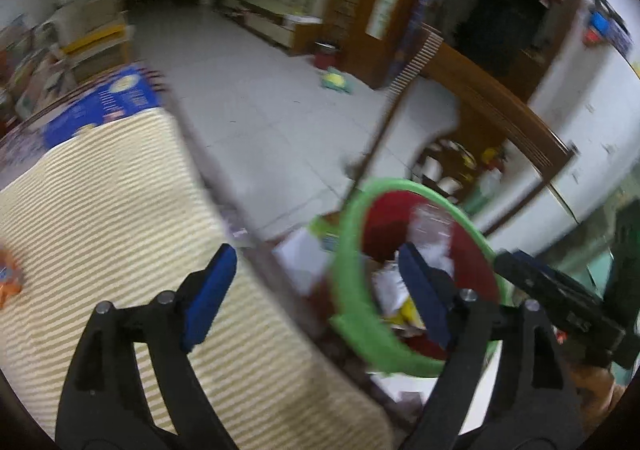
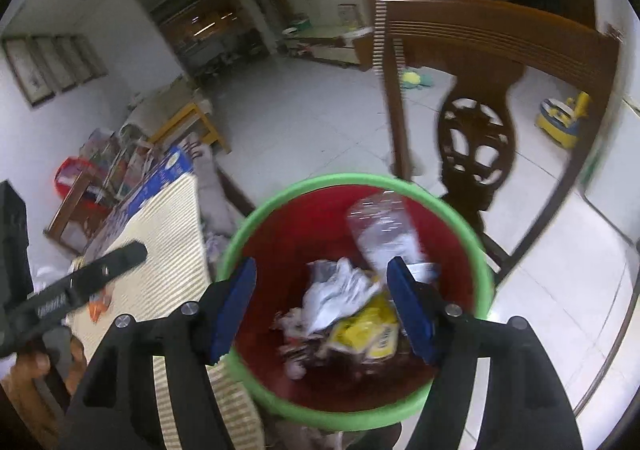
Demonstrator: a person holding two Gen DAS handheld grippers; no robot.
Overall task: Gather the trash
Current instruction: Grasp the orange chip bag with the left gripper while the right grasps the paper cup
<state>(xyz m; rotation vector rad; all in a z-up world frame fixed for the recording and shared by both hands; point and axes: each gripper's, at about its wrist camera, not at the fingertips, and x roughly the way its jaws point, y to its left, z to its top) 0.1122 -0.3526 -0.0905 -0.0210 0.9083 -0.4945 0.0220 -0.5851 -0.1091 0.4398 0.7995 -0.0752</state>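
A red bin with a green rim (image 2: 352,179) stands beside the table and holds crumpled white paper (image 2: 336,298), a yellow wrapper (image 2: 368,330) and a clear plastic bottle (image 2: 380,230), blurred and tilted near the far wall. My right gripper (image 2: 322,264) hangs open straight over the bin with nothing between its blue pads. My left gripper (image 1: 316,254) is open too, one finger over the striped table mat (image 1: 100,209), the other over the bin's rim (image 1: 348,290). The bottle (image 1: 432,221) shows inside the bin there. An orange wrapper (image 1: 8,278) lies on the mat at the left edge.
A carved wooden chair (image 2: 476,137) stands just behind the bin. A blue box (image 1: 108,105) sits at the table's far end. Loose paper (image 1: 300,262) lies between table and bin. A yellow toy (image 2: 560,121) and tiled floor (image 1: 260,97) lie beyond.
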